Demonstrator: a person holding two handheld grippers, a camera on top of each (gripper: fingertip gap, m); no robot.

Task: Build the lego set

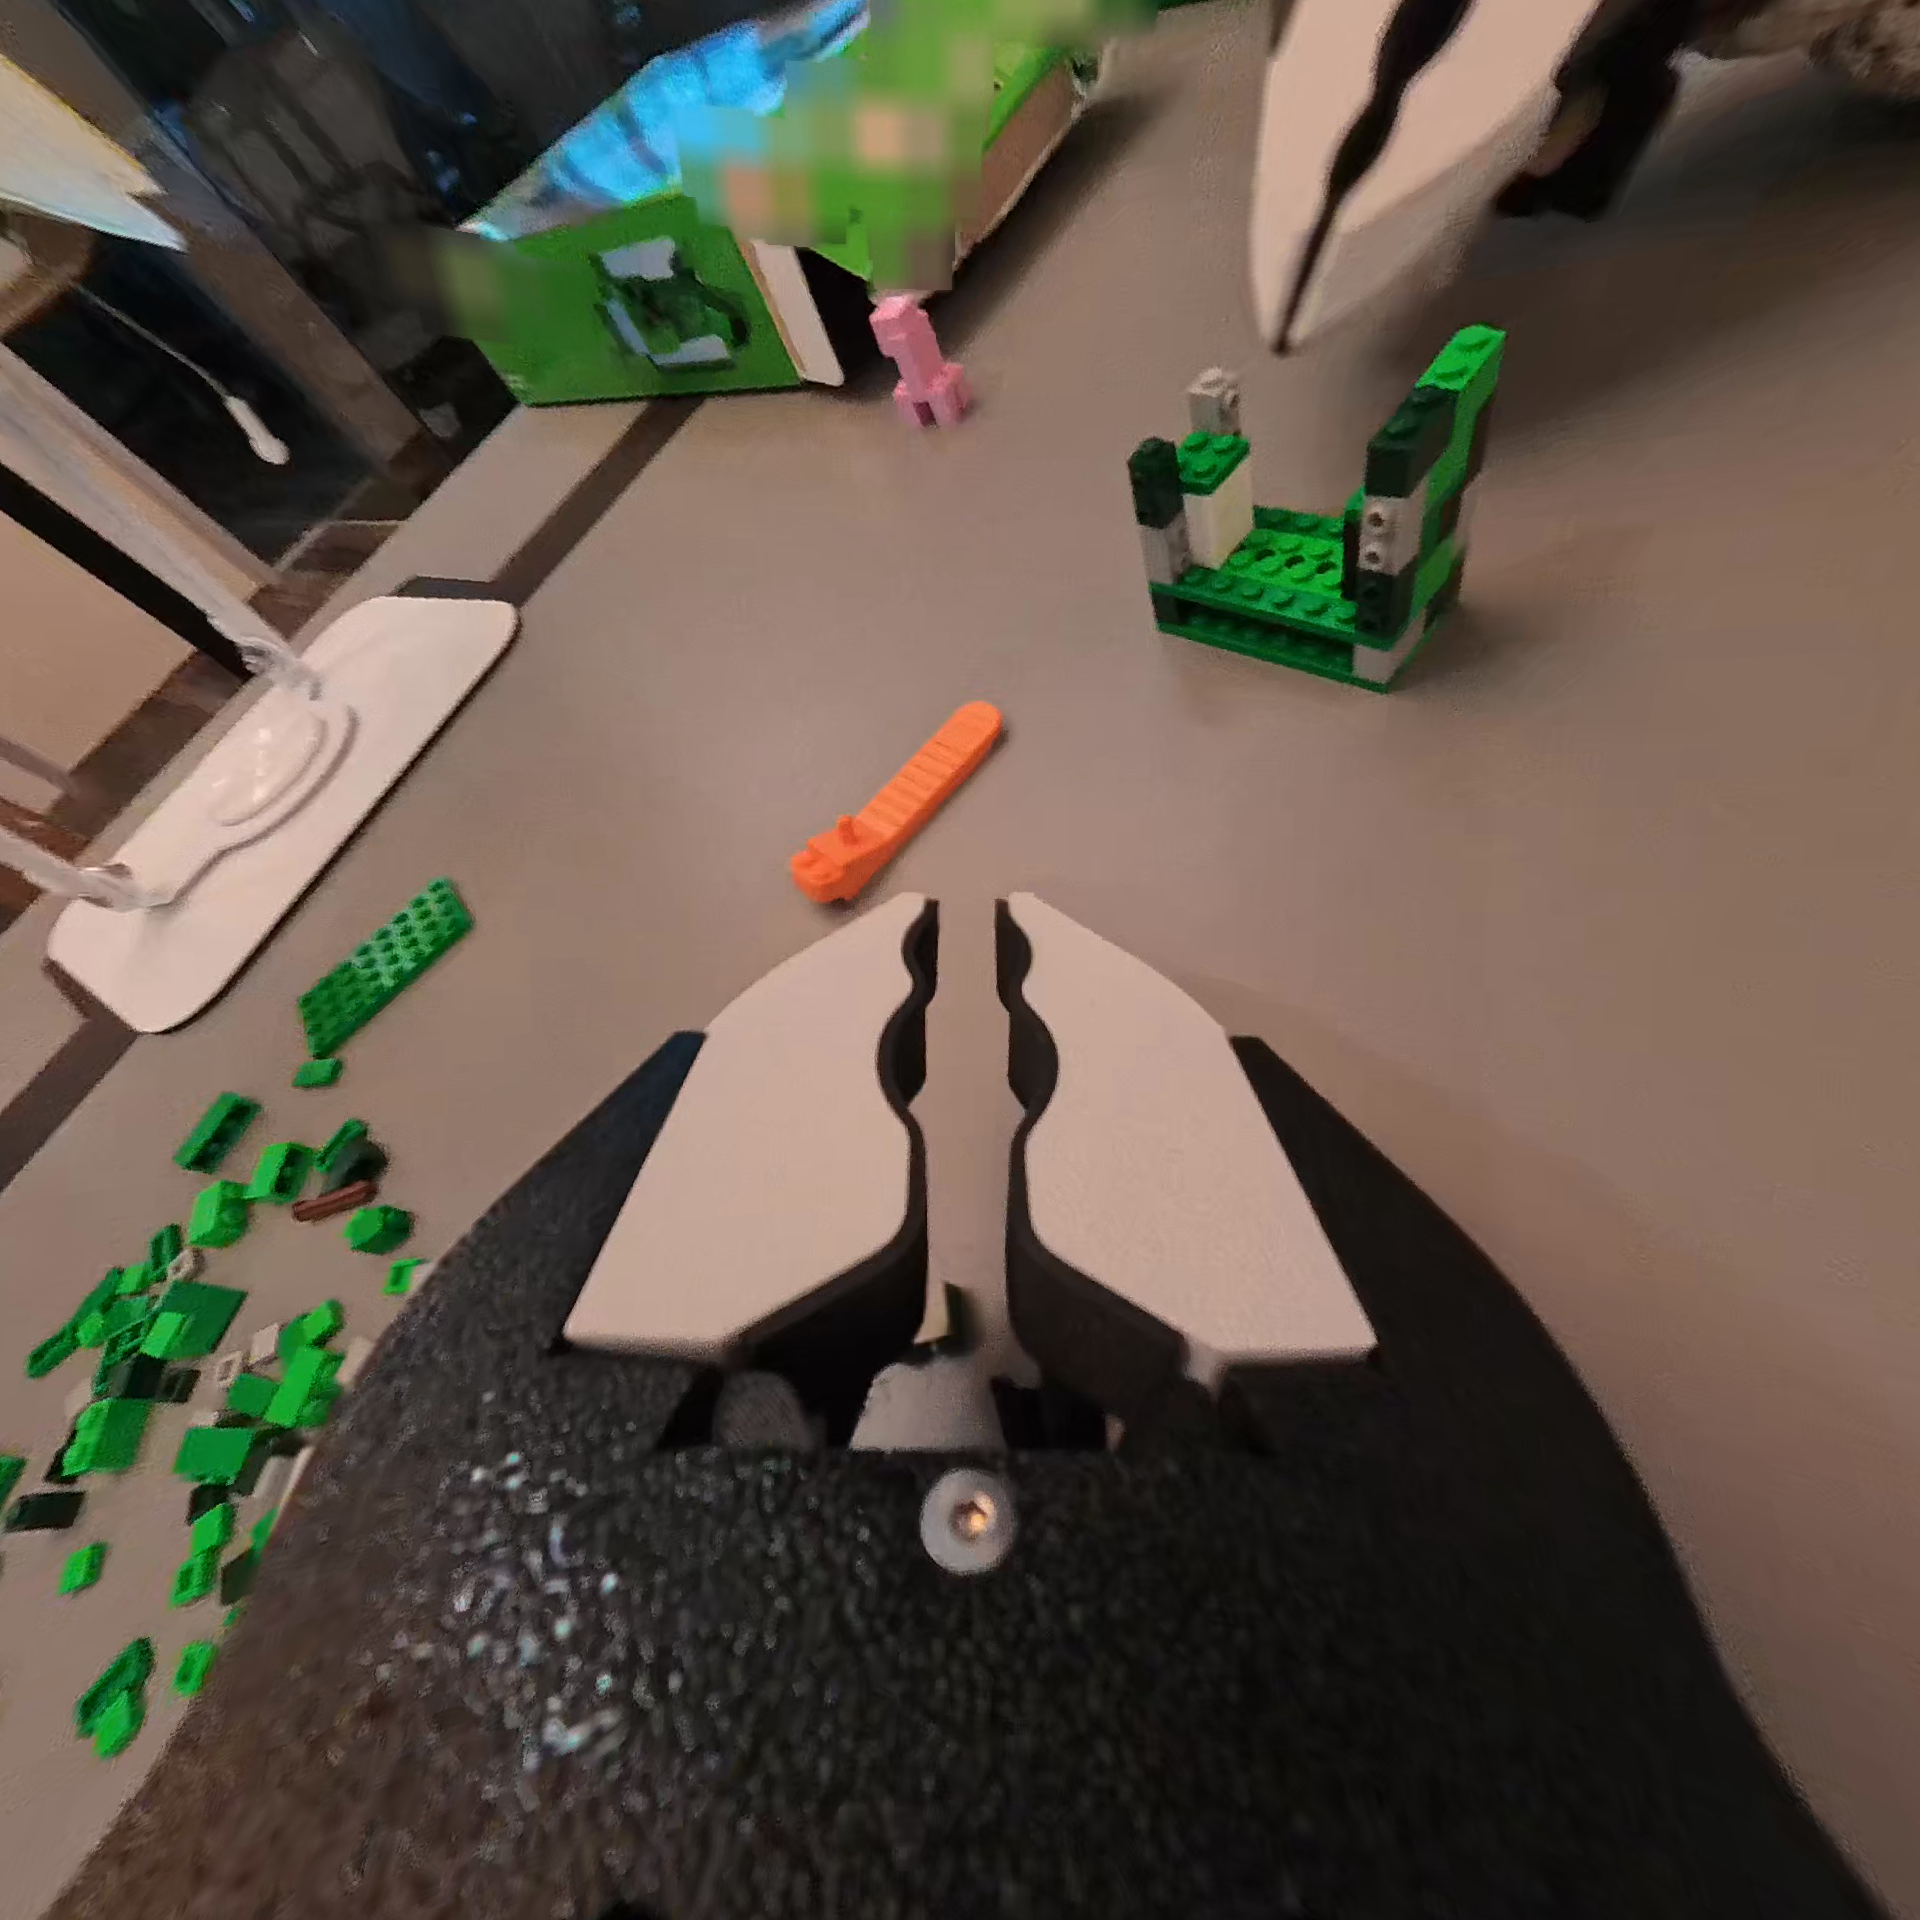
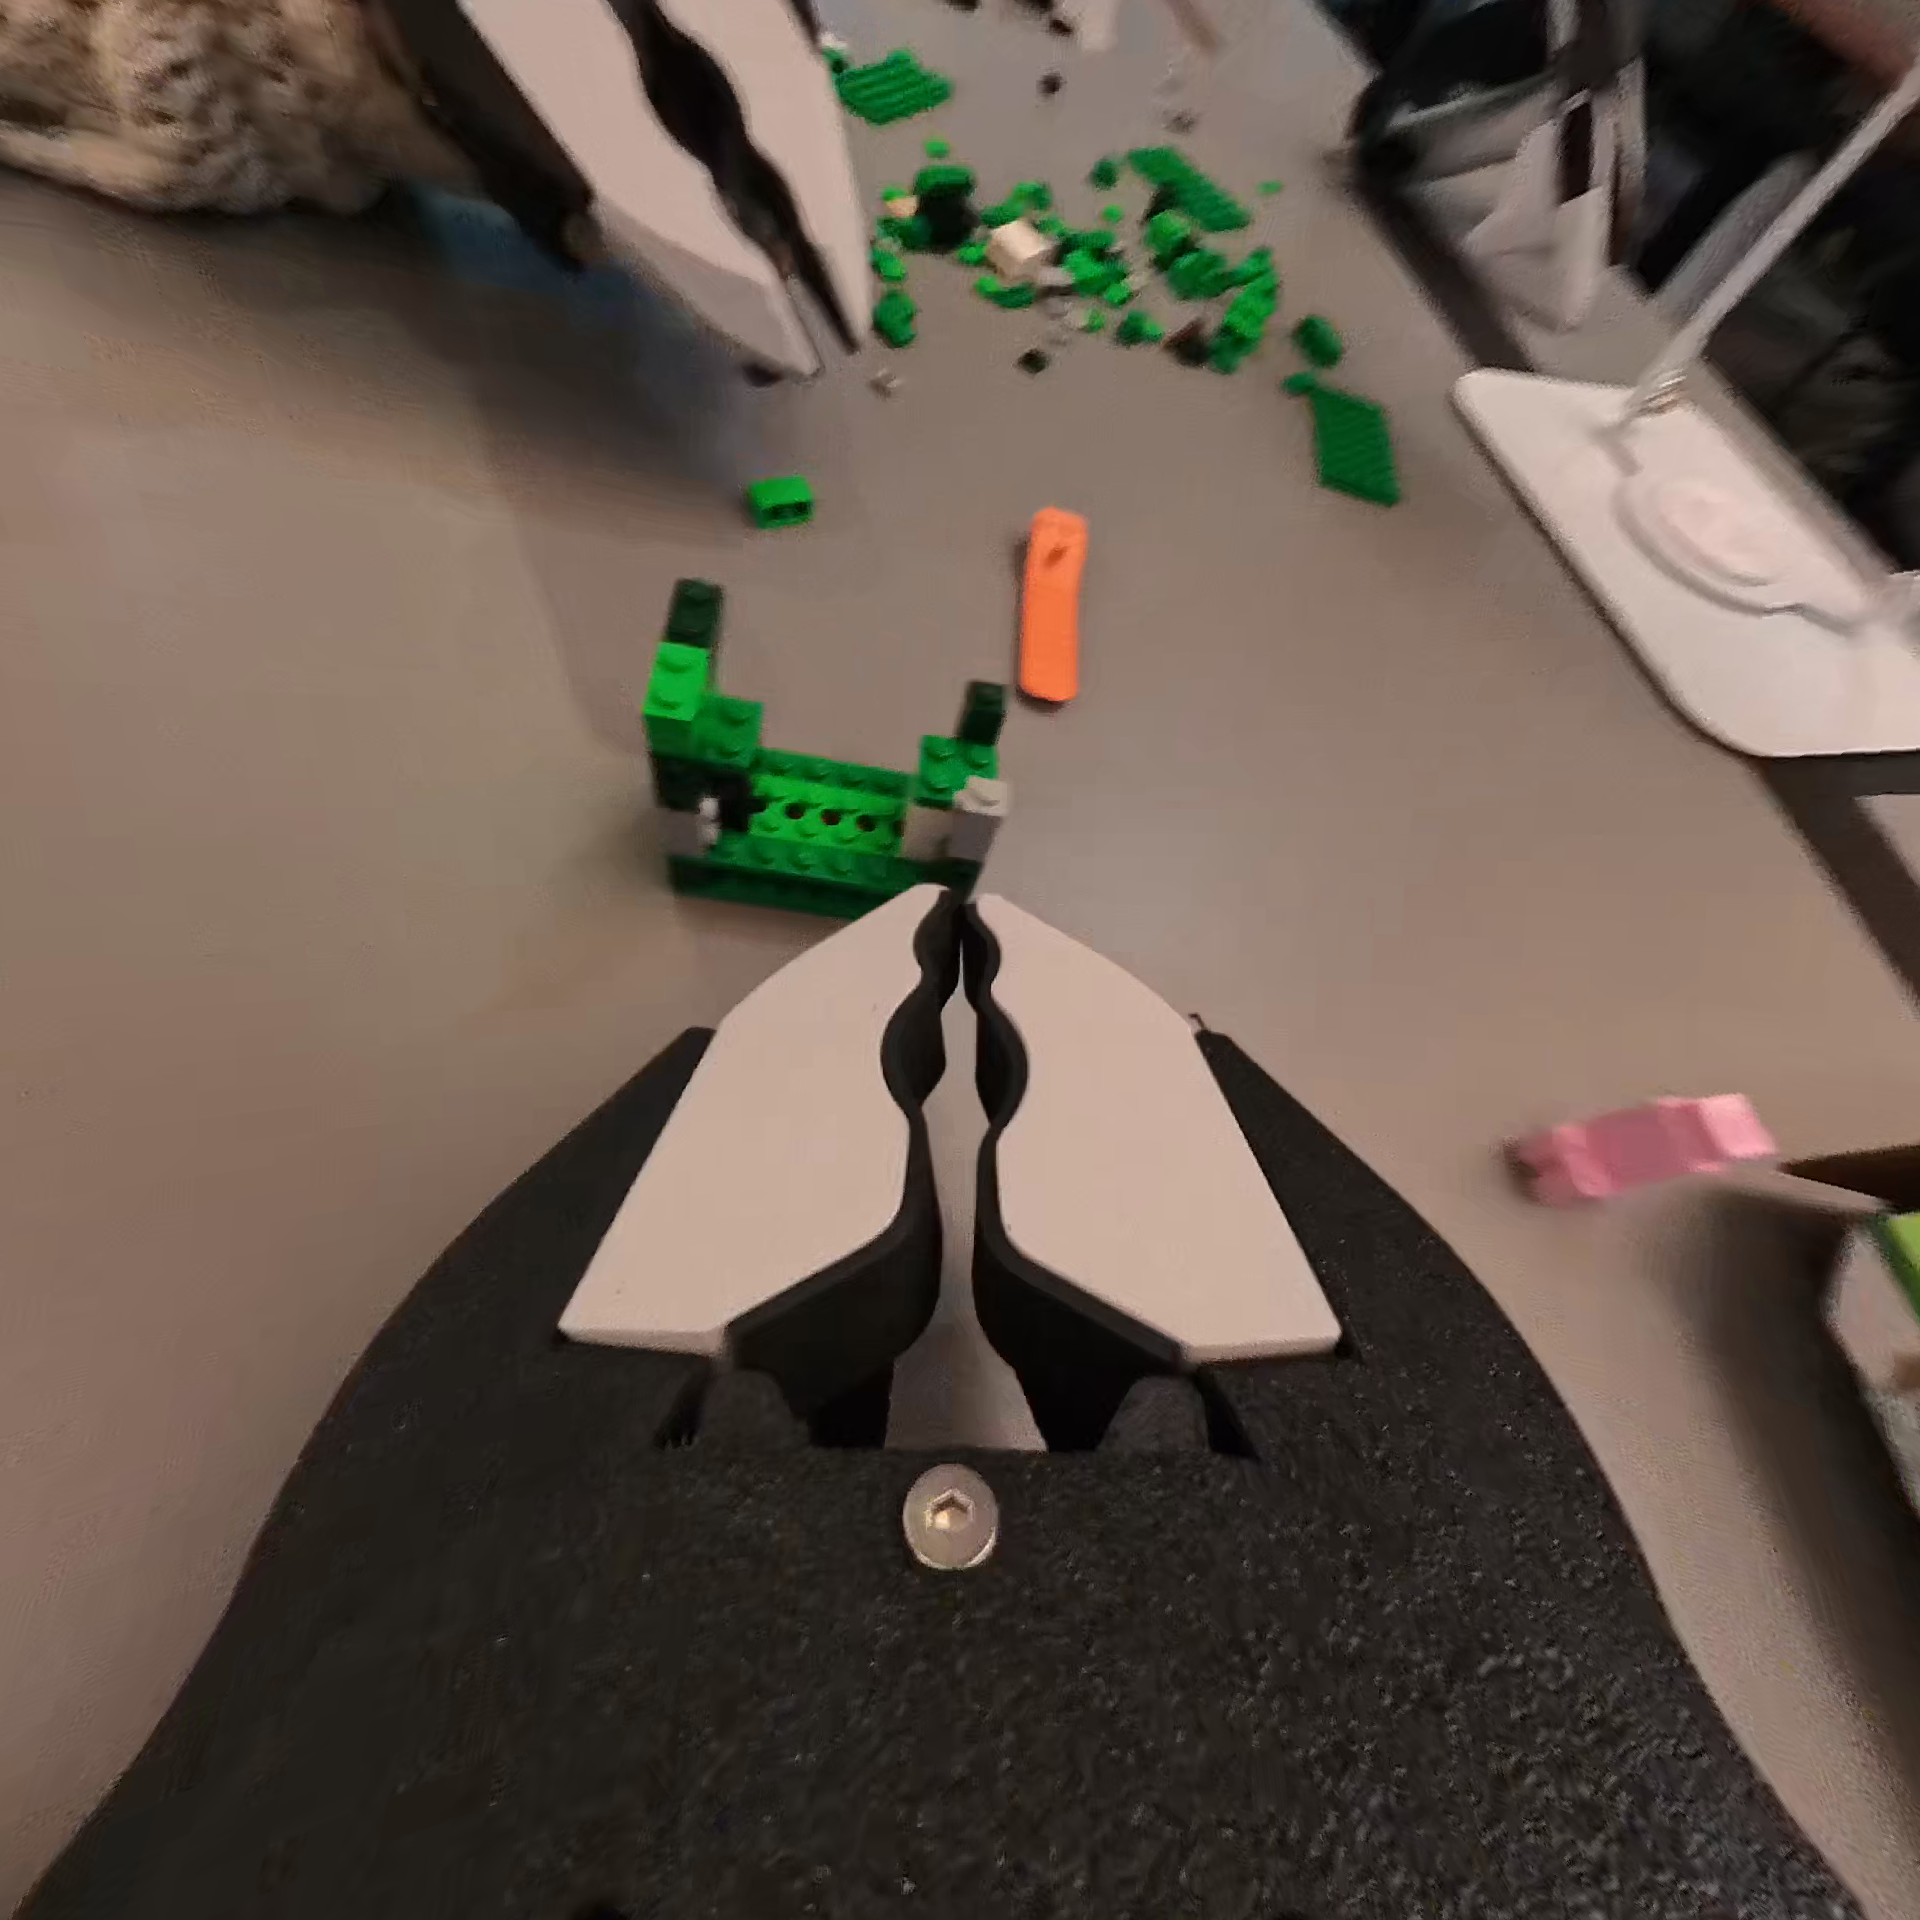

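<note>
A part-built green, white and grey lego model [image 1: 1309, 561] stands on the grey table; it also shows in the right wrist view [image 2: 831, 800]. My left gripper [image 1: 966, 906] is slightly open and empty, just behind the orange brick separator [image 1: 899, 800]. My right gripper [image 2: 956, 902] is shut, with nothing visible between its tips, hovering just before the model's grey corner brick [image 2: 982, 816]. In the left wrist view it hangs above and behind the model [image 1: 1283, 338]. A pile of loose green pieces [image 1: 208, 1351] lies at the left.
A green plate [image 1: 384, 966], a pink figure [image 1: 925, 364] and the green set box [image 1: 665, 301] lie around. A white stand base [image 1: 281, 800] sits at the table edge. A single green brick [image 2: 779, 501] lies beyond the model. My hands' fingertips stand some 15 cm from each other. The orange brick separator [image 1: 899, 800] lies some 8 cm from my left tips, 15 cm from my right tips. It is also in sight in the right wrist view [image 2: 1051, 605].
</note>
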